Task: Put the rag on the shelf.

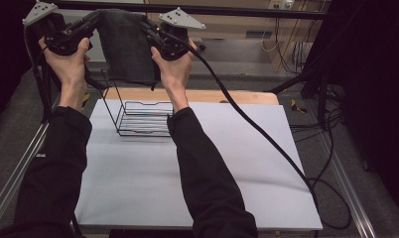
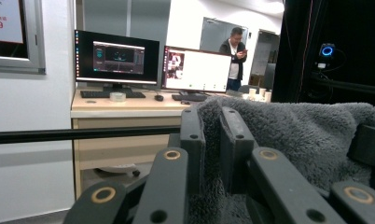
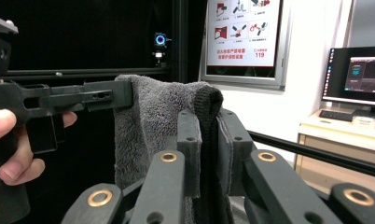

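Dim workspace, black frame rails around a white-topped table with a wooden strip along its far edge. On the far left part of that table, a black wire rack, upright and open at the top. Above the rack, held up in the air, a dark grey towel stretched between two tools and hanging down as a flat panel, lower edge close over the rack's top wires; touching or not, cannot tell from the high view. Left tool clamped narrow on the towel's upper left corner; in the left gripper view, fluffy pile pinched between both pads. Right tool clamped narrow on the upper right corner; in the right gripper view, a folded hem pressed between its pads, the left tool gripping the far corner beyond. Both forearms in black sleeves, raised from the near side. Black cable trailing from the right tool across the table to the right. Desk with monitors far behind.
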Demonstrator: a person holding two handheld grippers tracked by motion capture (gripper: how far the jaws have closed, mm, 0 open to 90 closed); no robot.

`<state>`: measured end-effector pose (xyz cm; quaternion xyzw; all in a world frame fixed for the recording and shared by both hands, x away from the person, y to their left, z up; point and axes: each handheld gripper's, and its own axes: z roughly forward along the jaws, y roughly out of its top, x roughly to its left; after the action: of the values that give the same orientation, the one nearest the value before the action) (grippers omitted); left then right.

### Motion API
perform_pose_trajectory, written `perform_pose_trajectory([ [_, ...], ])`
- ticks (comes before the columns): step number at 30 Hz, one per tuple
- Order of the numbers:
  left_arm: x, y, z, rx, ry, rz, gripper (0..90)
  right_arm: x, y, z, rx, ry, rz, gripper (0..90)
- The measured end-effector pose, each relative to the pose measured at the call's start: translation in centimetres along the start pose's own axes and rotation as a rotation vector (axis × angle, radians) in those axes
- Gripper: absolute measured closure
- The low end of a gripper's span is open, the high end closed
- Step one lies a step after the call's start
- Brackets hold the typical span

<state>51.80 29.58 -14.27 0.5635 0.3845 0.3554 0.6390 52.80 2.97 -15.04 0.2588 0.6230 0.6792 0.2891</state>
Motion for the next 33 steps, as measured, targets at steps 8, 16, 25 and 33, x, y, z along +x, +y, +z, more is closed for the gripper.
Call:
perform_pose_trajectory([
  [8, 0.5, -2.0, -0.9, 0.032, -0.018, 0.011, 81.1, 0.0, -1.6, -0.1, 0.037, 0.005, 0.015, 81.4],
  [16, 0.6, -3.7, -2.4, 0.061, -0.046, 0.027, 81.1, -0.1, -3.1, -0.7, 0.088, 0.017, 0.024, 81.4],
  [25, 0.7, -5.2, -3.7, 0.07, -0.058, 0.024, 81.1, 0.3, -4.6, -1.1, 0.122, 0.036, 0.014, 81.4],
  [33, 0.7, -5.9, -4.8, 0.085, -0.072, 0.034, 81.1, 0.5, -5.2, -1.4, 0.136, 0.057, 0.011, 81.4],
])
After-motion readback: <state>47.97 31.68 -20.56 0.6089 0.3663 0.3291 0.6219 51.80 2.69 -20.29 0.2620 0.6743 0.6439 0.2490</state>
